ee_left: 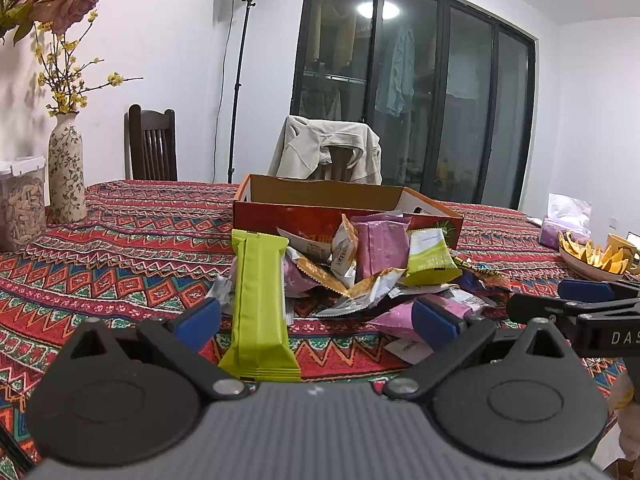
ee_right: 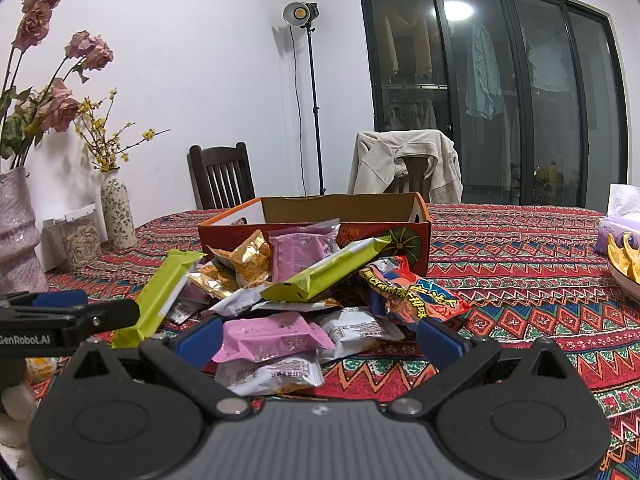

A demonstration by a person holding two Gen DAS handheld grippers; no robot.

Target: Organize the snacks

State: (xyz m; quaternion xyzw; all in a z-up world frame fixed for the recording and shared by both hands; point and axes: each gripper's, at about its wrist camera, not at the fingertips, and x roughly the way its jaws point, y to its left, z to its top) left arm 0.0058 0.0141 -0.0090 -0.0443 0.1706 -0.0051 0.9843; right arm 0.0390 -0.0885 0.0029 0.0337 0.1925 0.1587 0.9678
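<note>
Left gripper spread wide, lime-green bar packet lying between its blue pads (untouched). Right gripper also wide apart, around a pink packet. Snack pile sits on the patterned tablecloth, just before the cardboard box.

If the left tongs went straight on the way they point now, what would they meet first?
Most likely the long lime-green snack bar: it lies lengthwise between the open left tongs, near end closest to the camera. Past it come the pile of snack packets and the cardboard box. Depth is uncertain through the fisheye.
</note>
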